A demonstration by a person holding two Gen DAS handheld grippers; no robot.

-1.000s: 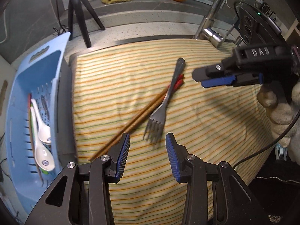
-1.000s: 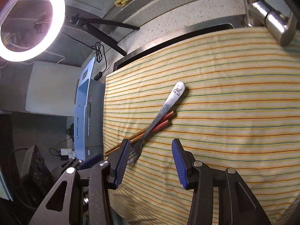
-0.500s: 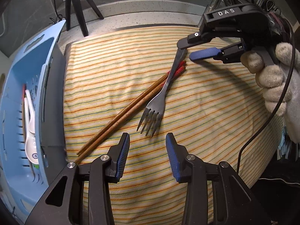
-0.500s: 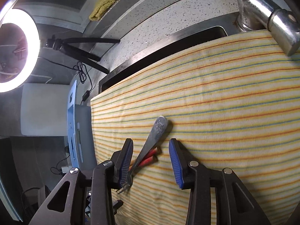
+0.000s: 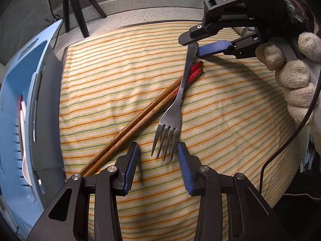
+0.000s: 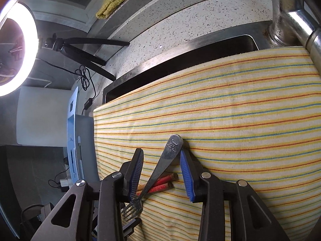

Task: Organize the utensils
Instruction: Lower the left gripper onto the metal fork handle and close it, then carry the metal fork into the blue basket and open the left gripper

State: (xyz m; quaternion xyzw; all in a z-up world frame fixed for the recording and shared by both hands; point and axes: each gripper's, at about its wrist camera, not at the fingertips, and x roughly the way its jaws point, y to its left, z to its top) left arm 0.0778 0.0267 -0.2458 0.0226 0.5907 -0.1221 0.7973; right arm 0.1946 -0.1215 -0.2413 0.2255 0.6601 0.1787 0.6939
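Note:
A steel fork point(image 5: 176, 108) lies on the striped cloth point(image 5: 220, 120), crossing a pair of red-tipped wooden chopsticks point(image 5: 140, 120). My left gripper point(image 5: 158, 154) hangs open just above the cloth, the fork's tines between its fingertips without contact. My right gripper point(image 5: 190, 46), held by a gloved hand point(image 5: 297, 80), straddles the end of the fork's handle. In the right wrist view the right gripper point(image 6: 161, 158) is open around the fork point(image 6: 166, 160), whose handle end lies against the right pad while the left pad stands apart. The chopsticks' red ends point(image 6: 162, 182) show under the fork.
A blue slotted basket point(image 5: 12, 120) at the cloth's left edge holds white spoons point(image 5: 25, 160). A black tripod point(image 5: 74, 6) stands on the counter behind. The cloth covers a steel sink point(image 6: 180, 60), with the faucet point(image 6: 291, 20) at the back right and a ring light point(image 6: 12, 50) at the left.
My right gripper has come down over the fork's handle end and its jaws have narrowed a little. My left gripper has sunk toward the tines, which now lie between its fingertips.

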